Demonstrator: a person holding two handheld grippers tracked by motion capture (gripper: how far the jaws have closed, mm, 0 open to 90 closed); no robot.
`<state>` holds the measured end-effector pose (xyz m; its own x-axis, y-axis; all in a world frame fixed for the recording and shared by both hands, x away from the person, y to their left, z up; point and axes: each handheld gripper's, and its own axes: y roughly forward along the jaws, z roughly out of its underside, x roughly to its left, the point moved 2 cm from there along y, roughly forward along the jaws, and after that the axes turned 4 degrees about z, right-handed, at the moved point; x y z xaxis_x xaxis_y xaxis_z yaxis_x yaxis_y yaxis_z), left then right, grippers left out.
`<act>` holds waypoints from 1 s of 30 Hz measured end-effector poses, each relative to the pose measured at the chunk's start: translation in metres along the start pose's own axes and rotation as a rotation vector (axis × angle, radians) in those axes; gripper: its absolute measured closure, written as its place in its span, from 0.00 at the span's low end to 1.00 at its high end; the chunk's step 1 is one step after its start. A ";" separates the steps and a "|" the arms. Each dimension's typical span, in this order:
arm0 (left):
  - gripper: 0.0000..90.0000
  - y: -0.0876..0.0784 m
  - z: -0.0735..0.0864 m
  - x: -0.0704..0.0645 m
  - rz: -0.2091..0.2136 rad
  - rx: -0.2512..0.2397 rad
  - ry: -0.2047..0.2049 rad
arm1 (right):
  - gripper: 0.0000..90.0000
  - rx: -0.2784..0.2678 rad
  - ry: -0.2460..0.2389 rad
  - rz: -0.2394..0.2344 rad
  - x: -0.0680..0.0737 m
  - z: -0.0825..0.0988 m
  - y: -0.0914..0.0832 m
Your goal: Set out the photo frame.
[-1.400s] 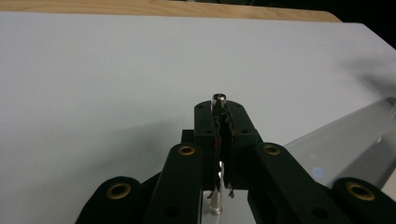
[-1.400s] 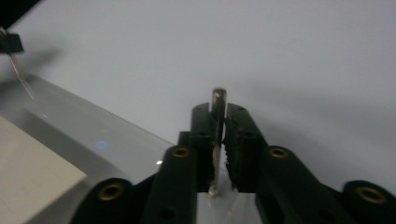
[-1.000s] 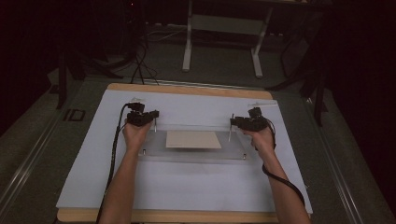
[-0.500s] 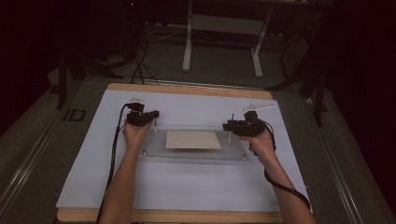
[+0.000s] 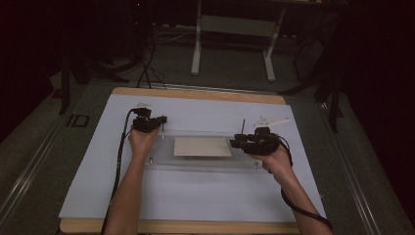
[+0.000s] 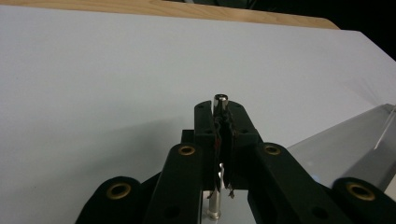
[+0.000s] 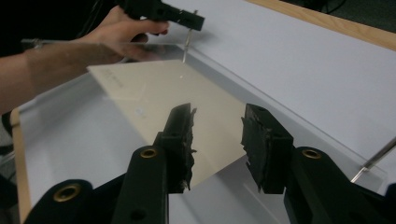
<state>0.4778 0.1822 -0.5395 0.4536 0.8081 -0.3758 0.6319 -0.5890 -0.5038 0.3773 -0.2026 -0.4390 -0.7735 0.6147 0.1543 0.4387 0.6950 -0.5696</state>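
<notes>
Left gripper point(image 5: 157, 120) clamped tight on a metal pin point(image 6: 220, 101) at the far-left corner of the clear plate point(image 5: 205, 161), mid-table on white sheet point(image 5: 195, 196). Right gripper point(image 7: 217, 140) hangs above plate's right end, jaws apart w/ nothing between. Beige card point(image 5: 202, 146) lies at plate centre.

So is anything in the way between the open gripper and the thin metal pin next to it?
Nothing visible. The right gripper hovers open over the clear plate, and the metal pin stands at the plate's far right corner beside it, only air between. The left gripper is clamped on its own pin.
</notes>
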 end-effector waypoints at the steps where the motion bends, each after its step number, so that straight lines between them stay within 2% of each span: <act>1: 0.95 0.000 0.000 0.000 0.000 0.000 0.000 | 0.70 0.000 0.000 0.000 0.000 0.000 0.000; 4: 0.95 0.000 0.000 0.000 0.001 0.000 -0.003 | 0.70 0.003 -0.020 -0.004 0.007 0.001 -0.003; 5: 0.95 0.001 0.000 0.000 0.000 -0.001 -0.005 | 0.70 0.003 -0.033 -0.005 0.014 0.003 -0.007; 9: 0.95 0.001 0.000 0.000 -0.001 -0.002 -0.008 | 0.71 -0.012 -0.049 -0.021 0.026 0.004 -0.014; 13: 0.95 0.001 0.000 0.001 0.001 0.000 -0.010 | 0.84 -0.025 -0.079 -0.052 0.040 0.009 -0.020; 19: 0.95 0.001 -0.001 0.001 0.003 0.000 -0.015 | 0.99 -0.039 -0.095 -0.074 0.050 0.016 -0.024; 24: 0.95 0.002 -0.001 0.001 0.006 0.001 -0.017 | 1.00 -0.040 -0.117 -0.093 0.062 0.023 -0.023; 30: 0.95 0.001 -0.001 0.001 0.005 0.004 -0.012 | 1.00 -0.042 -0.116 -0.114 0.071 0.032 -0.020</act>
<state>0.4794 0.1821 -0.5397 0.4489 0.8051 -0.3877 0.6272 -0.5929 -0.5051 0.2988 -0.1846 -0.4429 -0.8662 0.4849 0.1203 0.3614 0.7744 -0.5193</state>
